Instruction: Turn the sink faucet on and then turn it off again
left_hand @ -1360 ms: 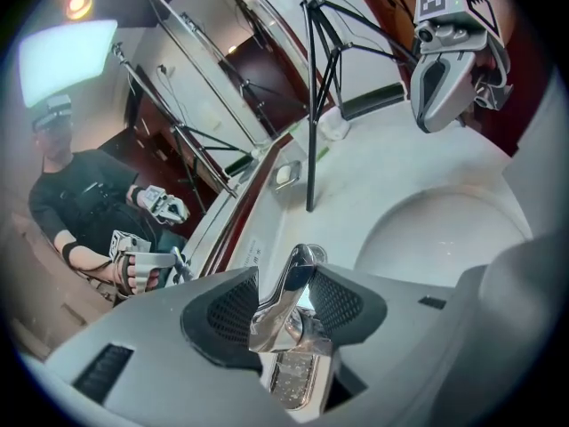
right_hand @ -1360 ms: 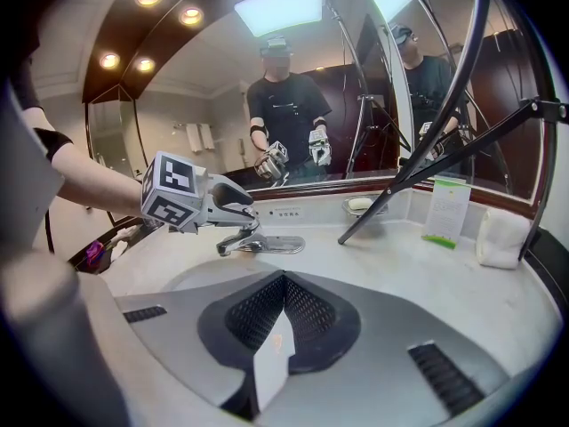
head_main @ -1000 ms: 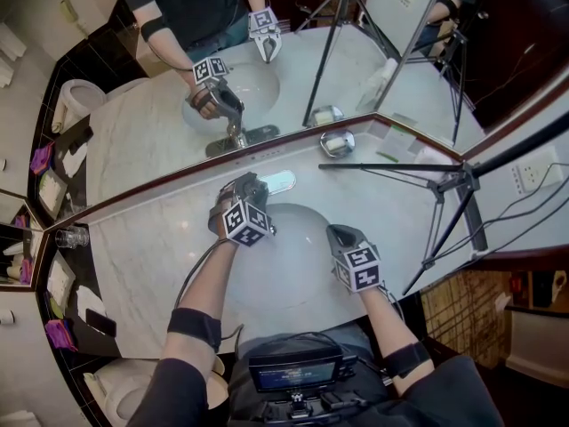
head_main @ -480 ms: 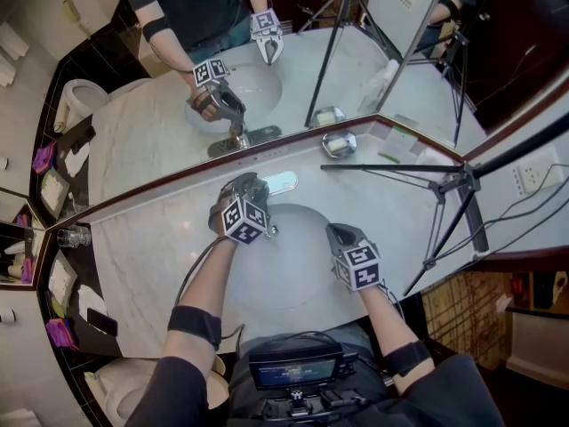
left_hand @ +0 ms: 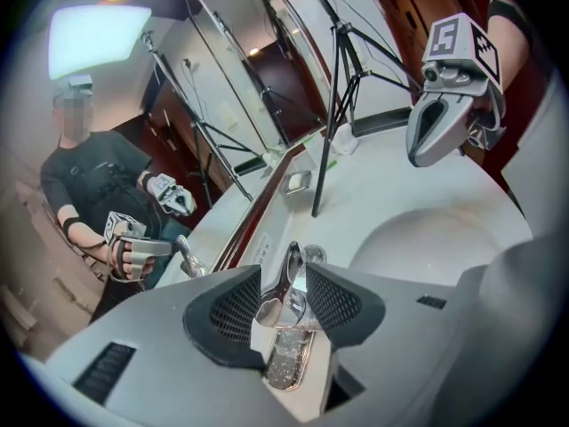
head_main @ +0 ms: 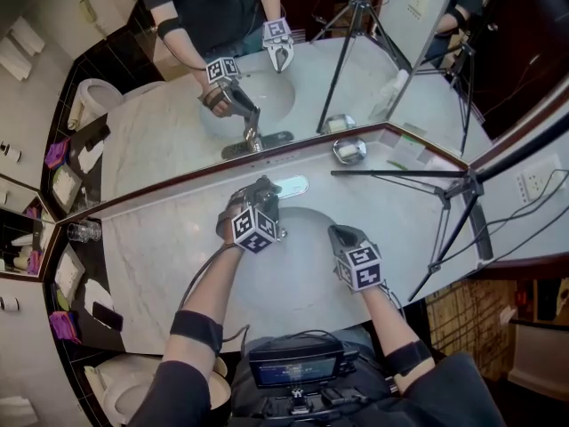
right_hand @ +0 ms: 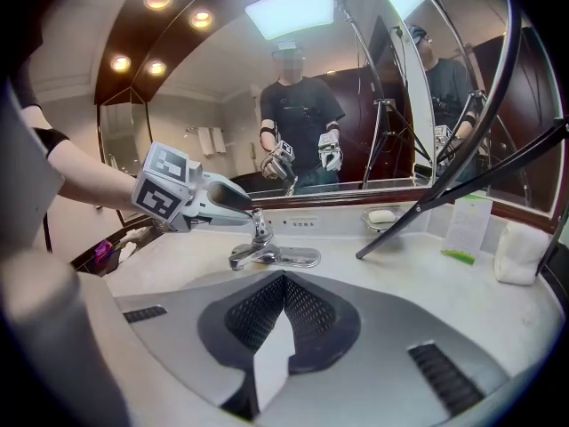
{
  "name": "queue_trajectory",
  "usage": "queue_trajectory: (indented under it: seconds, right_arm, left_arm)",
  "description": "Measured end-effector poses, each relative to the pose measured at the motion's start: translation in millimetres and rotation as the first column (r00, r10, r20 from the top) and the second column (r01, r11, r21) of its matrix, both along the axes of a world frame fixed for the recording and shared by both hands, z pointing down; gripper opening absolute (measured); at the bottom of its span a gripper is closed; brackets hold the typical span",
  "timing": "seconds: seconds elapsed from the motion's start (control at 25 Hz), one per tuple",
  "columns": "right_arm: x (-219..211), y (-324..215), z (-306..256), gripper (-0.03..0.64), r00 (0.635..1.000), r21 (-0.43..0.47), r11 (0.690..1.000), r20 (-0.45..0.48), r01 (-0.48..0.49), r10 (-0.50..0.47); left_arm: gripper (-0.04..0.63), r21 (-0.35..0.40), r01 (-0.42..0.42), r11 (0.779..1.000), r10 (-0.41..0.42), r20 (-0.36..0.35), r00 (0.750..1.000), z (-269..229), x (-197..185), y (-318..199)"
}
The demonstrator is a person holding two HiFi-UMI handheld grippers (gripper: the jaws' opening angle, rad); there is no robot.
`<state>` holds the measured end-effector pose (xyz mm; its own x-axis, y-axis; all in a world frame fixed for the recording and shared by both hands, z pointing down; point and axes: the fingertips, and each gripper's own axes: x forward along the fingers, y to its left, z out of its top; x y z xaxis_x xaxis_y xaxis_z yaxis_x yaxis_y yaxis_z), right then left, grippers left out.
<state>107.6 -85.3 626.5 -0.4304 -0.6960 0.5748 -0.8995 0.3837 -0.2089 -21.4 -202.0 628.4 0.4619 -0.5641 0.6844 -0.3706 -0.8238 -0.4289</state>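
1. A marble counter (head_main: 151, 238) runs under a wide mirror (head_main: 169, 123). The sink (head_main: 298, 274) is set in the middle of it, with the faucet (right_hand: 267, 254) at its back edge. A tripod (head_main: 462, 185) stands to the right.
2. The left gripper (left_hand: 284, 274) is over the faucet with the lever (left_hand: 283, 302) between its jaws. They have just been closing, and the pads look pressed on the lever's sides.
3. The right gripper (right_hand: 284, 281) hangs over the sink's right side, apart from the faucet, jaws together and empty.
4. The step in hand, as I read it, is taking hold of the lever to work it. I cannot tell whether water runs, so this could be the on stroke or the off stroke.
5. The next move calls for a firm pinch. The lever must then swing along its own arc without the pads slipping on the smooth chrome.
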Motion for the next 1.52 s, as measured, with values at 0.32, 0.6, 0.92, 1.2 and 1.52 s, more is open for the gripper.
queue_trajectory:
  seconds: [0.32, 0.6, 0.92, 1.2, 1.52]
  right_arm:
    - [-19.0, -9.6, -6.9, 0.018, 0.999, 0.022, 0.999, 0.011, 0.043, -0.044]
    - [-43.9, -23.5, -15.1, 0.018, 0.995, 0.043, 0.994, 0.011, 0.104, -0.104]
    - [-69.7, -34.7, -24.2, 0.018, 0.985, 0.06, 0.983, -0.007, 0.171, -0.171]
    - [-76.7, -39.2, -26.7, 0.018, 0.977, 0.066, 0.975, -0.03, 0.212, -0.21]
    - [-82.5, -35.6, -20.7, 0.018, 0.972, 0.057, 0.971, -0.033, 0.234, -0.232]
  left_arm:
    - [0.005, 0.025, 0.12, 0.992, -0.117, -0.095, 0.989, -33.6, -32.4, 28.7]
    - [0.005, -0.082, 0.305, 0.949, -0.315, -0.322, 0.893, -78.0, -70.2, 47.0]
    - [0.004, -0.251, 0.499, 0.829, -0.552, -0.507, 0.662, -89.4, -142.0, 74.3]
    - [0.003, -0.317, 0.575, 0.754, -0.643, -0.532, 0.55, -78.6, -175.5, 102.9]
    - [0.003, -0.325, 0.602, 0.729, -0.669, -0.523, 0.527, -70.2, -180.2, 113.9]
